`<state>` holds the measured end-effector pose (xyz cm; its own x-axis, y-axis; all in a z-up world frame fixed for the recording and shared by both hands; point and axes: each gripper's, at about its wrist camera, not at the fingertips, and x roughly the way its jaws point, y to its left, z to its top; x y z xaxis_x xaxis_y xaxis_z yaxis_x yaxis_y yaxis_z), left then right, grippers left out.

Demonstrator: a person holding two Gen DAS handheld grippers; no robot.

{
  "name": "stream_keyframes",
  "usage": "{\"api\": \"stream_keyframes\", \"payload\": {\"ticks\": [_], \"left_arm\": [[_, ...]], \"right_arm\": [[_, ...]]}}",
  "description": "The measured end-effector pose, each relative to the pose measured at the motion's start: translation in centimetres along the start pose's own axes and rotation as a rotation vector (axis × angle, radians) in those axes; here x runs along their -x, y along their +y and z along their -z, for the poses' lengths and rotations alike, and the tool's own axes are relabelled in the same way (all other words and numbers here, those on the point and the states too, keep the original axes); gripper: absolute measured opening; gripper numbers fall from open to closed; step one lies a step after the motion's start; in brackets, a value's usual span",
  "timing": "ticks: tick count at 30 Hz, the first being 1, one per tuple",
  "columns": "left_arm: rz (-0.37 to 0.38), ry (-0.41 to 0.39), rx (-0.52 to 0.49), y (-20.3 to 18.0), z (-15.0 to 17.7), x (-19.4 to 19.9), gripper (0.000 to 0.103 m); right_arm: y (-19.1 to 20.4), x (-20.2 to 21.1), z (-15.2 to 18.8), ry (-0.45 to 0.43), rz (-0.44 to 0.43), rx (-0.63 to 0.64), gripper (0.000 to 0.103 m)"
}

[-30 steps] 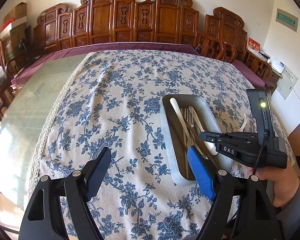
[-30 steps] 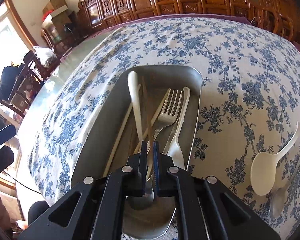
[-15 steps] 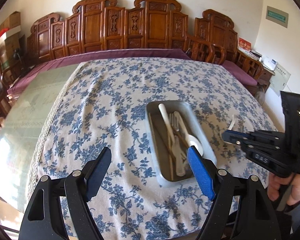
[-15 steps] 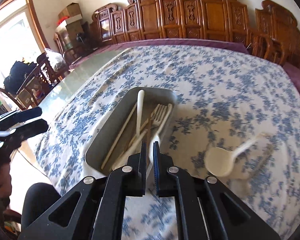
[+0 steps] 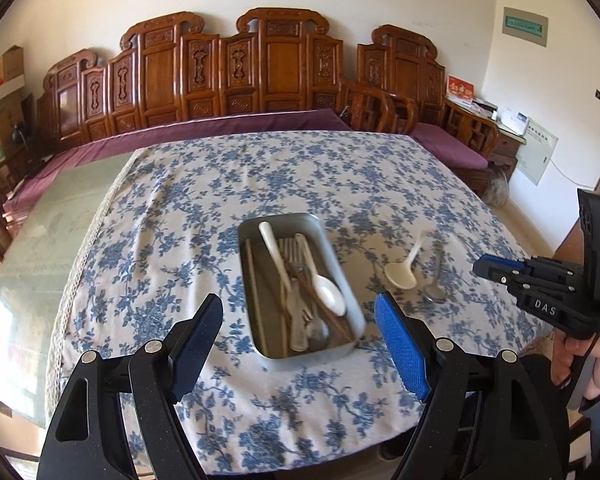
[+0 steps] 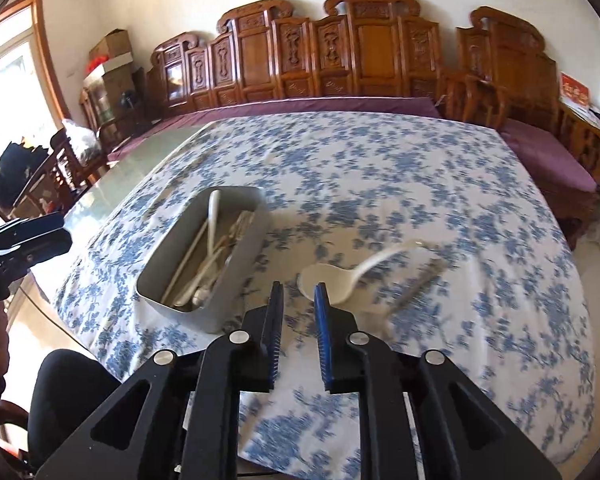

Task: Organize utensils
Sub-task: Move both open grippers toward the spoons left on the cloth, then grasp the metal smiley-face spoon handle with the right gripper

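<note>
A grey metal tray (image 5: 336, 258) (image 6: 156, 276) sits on the blue floral tablecloth and holds several utensils: a white spoon (image 5: 328, 290), forks and chopsticks. To its right on the cloth lie a white plastic spoon (image 5: 400, 276) (image 6: 332, 280) and a metal spoon (image 5: 434, 290) (image 6: 416, 284). My left gripper (image 5: 300, 320) is open and empty, raised near the table's front edge before the tray. My right gripper (image 6: 298, 300) is partly open and empty, held above the cloth just short of the white spoon; it also shows in the left wrist view (image 5: 488, 270).
The table's bare green glass part (image 5: 48, 232) lies left of the cloth. Carved wooden chairs and a bench with purple cushions (image 5: 260, 80) line the far wall. A side table with boxes (image 5: 500, 120) stands at the right. The table's front edge is close below me.
Both grippers have pulled back and up from the tray. My right gripper, shut over the tray earlier, has swung right toward the loose spoons and opened a little.
</note>
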<state>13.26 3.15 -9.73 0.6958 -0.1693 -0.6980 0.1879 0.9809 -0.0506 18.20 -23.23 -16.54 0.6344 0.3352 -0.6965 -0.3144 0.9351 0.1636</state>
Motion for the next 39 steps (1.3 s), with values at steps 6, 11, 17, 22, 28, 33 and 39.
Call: {"api": "stream_keyframes", "payload": {"ticks": [6,11,17,22,28,33,39], "left_arm": [[0.002,-0.006,-0.036,-2.6,-0.3,1.3,0.075],[0.022,0.006,-0.046,-4.4,-0.4,1.6,0.075],[0.045,0.028,-0.08,-6.4,-0.8,-0.5,0.075],[0.072,0.051,-0.12,-8.1,-1.6,-4.0,0.075],[0.085,0.094,-0.161,-9.6,-2.6,-8.5,0.075],[0.082,0.116,-0.166,-9.7,-3.7,-11.6,0.075],[0.081,0.135,-0.145,-8.9,-5.0,-14.7,0.074]], "right_arm": [[-1.9,2.2,0.9,-0.02,0.022,-0.017,0.026],[-3.5,2.9,1.8,-0.014,0.02,-0.049,0.037],[-6.1,1.1,2.6,0.008,0.028,-0.082,0.039],[-8.3,-3.0,3.0,0.047,0.036,-0.107,0.039],[-10.3,-8.6,2.5,0.103,0.03,-0.148,0.039],[-10.8,-12.2,1.4,0.127,0.038,-0.146,0.039],[-9.7,-14.9,0.9,0.188,0.145,-0.053,0.041]]}}
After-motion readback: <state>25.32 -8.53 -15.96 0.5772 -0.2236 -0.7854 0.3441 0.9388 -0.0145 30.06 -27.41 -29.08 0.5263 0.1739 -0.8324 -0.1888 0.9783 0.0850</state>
